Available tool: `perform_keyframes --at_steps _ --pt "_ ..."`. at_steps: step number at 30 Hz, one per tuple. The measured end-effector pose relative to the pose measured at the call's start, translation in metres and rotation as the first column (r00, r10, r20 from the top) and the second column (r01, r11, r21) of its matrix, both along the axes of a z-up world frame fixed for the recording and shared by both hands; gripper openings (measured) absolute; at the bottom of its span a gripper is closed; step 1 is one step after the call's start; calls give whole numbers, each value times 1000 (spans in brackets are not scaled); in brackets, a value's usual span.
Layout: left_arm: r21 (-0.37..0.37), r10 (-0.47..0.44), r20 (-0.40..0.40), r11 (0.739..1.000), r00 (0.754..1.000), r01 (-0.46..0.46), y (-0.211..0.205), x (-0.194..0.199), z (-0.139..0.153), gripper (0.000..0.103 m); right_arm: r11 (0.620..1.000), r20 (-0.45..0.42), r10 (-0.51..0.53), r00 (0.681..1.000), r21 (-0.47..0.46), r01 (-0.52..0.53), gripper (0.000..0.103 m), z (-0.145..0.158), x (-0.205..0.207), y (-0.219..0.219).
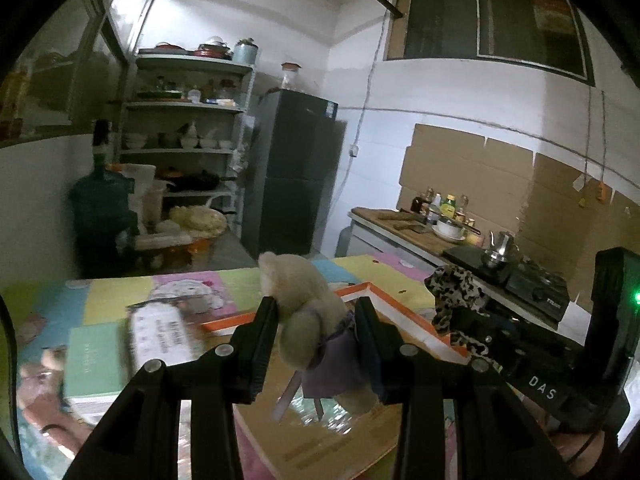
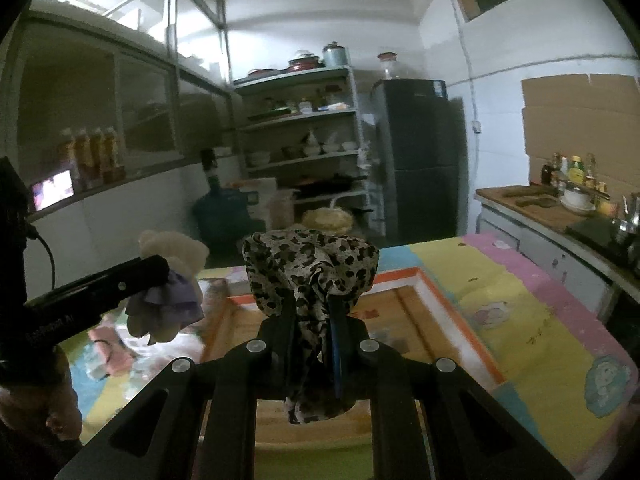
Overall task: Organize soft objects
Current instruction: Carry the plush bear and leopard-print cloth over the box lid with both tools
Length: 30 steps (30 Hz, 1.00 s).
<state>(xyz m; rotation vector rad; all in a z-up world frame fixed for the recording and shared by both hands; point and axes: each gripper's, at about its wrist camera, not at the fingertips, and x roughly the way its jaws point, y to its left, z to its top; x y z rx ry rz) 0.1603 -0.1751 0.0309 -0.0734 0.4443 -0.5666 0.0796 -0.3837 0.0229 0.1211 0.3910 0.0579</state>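
Right now my left gripper (image 1: 316,320) is clamped on a small cream teddy bear (image 1: 298,292) in a purple dress (image 1: 334,364), its two fingers pressing the toy's sides so the bear's head sticks up past the tips and its legs dangle below the jaws. From my right wrist camera I can see that same bear (image 2: 172,256) off to the left of my right gripper, held up in the air above the table.

My right gripper (image 2: 314,320) is squeezed nearly shut on a leopard-print cloth (image 2: 312,272); the fabric bunches up in a puff ahead of the fingertips and a tail of it hangs down behind them. In the left wrist view that cloth (image 1: 456,296) sits just to the right of the bear, at about the same height.

Below both grippers lies a shallow cardboard box with an orange and white rim (image 2: 448,304), open at the top, resting on a table covered by a pastel patchwork cloth (image 2: 520,304). Left of my left gripper a pale green book (image 1: 94,360) lies on that cover, blurred.

Further out, ahead of both grippers, stand a shelf of dishes (image 2: 304,120) and a dark fridge (image 1: 296,172), with a kitchen counter (image 1: 404,228) to the right
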Motion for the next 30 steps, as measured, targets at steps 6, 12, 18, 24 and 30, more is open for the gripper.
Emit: perform_keyframes --at_steps 6,12,18,24,30 --pt "6 -24 -46 1000 999 24 -32 25 -7 40 1000 -31 -12 999 4 12 14 -4 21 -26" --pt "29 -15 -107 999 994 18 -60 55 -18 40 1000 -85 -6 996 17 8 14 -14 53 -46" --pt "85 10 -141 996 990 2 -80 77 -33 40 1000 -143 3 990 22 0 14 -28 84 -58" --pt "138 44 -141 990 989 -25 -95 87 -42 40 1000 -182 23 983 5 -23 14 -39 109 -59" --pt "170 67 -176 985 982 -37 -105 99 -52 40 999 -230 35 973 20 -31 14 -50 130 -60"
